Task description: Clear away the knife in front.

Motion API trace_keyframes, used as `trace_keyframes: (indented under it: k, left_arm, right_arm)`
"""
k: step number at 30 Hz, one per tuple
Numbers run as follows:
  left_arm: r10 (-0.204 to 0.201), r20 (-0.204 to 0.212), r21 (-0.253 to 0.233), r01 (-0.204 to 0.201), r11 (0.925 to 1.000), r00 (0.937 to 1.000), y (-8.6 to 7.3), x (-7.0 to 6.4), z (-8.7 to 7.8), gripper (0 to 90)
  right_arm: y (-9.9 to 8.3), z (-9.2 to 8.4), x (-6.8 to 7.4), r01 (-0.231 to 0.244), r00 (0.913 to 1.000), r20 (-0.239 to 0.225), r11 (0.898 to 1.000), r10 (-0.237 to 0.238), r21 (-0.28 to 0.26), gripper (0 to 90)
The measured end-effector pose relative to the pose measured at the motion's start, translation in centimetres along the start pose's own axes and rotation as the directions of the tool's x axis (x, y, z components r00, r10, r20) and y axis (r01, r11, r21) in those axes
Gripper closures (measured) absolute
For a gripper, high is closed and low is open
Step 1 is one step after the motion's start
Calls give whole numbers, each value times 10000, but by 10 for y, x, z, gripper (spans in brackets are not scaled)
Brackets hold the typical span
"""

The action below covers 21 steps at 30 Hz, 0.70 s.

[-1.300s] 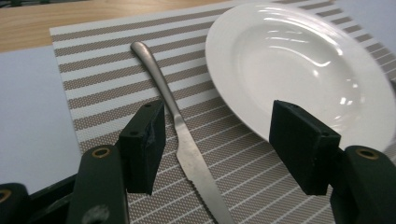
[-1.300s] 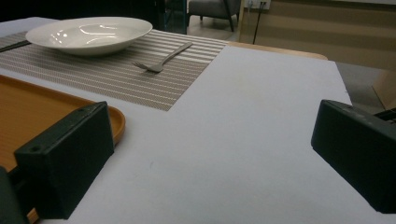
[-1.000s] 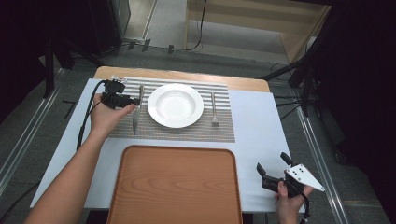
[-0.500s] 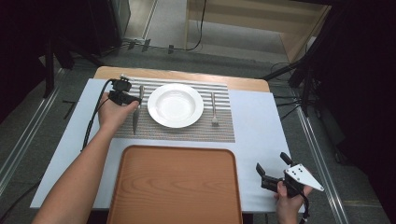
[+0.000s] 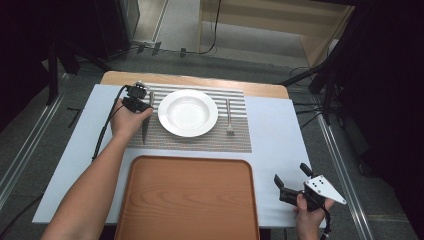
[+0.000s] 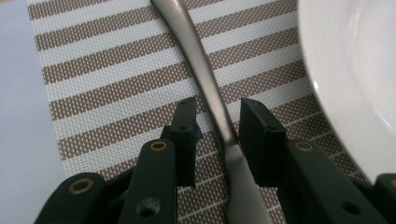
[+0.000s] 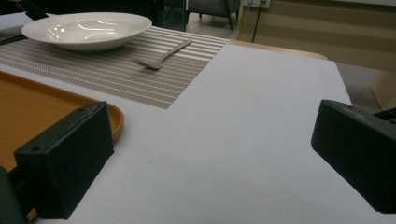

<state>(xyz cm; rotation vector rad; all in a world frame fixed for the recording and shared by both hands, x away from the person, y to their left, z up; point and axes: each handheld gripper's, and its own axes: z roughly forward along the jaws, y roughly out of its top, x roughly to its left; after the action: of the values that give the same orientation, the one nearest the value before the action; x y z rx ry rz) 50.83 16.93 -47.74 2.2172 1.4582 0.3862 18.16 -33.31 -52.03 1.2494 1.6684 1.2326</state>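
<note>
In the upper left of the high view, the left gripper [image 5: 141,98] sits over the left edge of the striped placemat [image 5: 200,141], where a knife [image 5: 145,126] lies just beside the white plate [image 5: 187,112]. In the left gripper view its jaws are spread a little, one on each side of the knife's [image 6: 212,100] metal handle, the right jaw very near it and the left a small gap away; they do not yet pinch it. The plate [image 6: 355,79] curves along the right of that view. A fork [image 5: 229,117] lies right of the plate on the placemat. The orange tray [image 5: 187,200] fills the lower centre. At the lower right, the right gripper [image 5: 290,187] hovers near the table's [image 5: 272,125] edge with its jaws spread wide, holding nothing.
</note>
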Motion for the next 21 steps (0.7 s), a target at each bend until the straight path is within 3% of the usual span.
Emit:
trace_keyframes:
  k: [2,8,10,14,21]
  left_arm:
    - [-102,121,46,101,9999,9999,0,0,2,672]
    - [107,-204,160,-104,9998,9997,0,-4,2,690]
    - [120,-398,266,-110,9996,9991,-1,-2,1,750]
    - [103,-430,392,-87,9992,9990,-1,0,0,776]
    - [386,-664,474,-355,9982,9970,0,-3,0,759]
  right_arm:
    - [0,0,0,19,10000,18,10000,-19,0,0]
    - [0,0,0,28,10000,19,10000,-28,6,0]
    - [0,0,1,58,10000,19,10000,-58,31,0]
    - [0,0,1,49,10000,18,10000,-49,45,0]
    - [0,1,1,74,10000,-3,10000,-74,57,0]
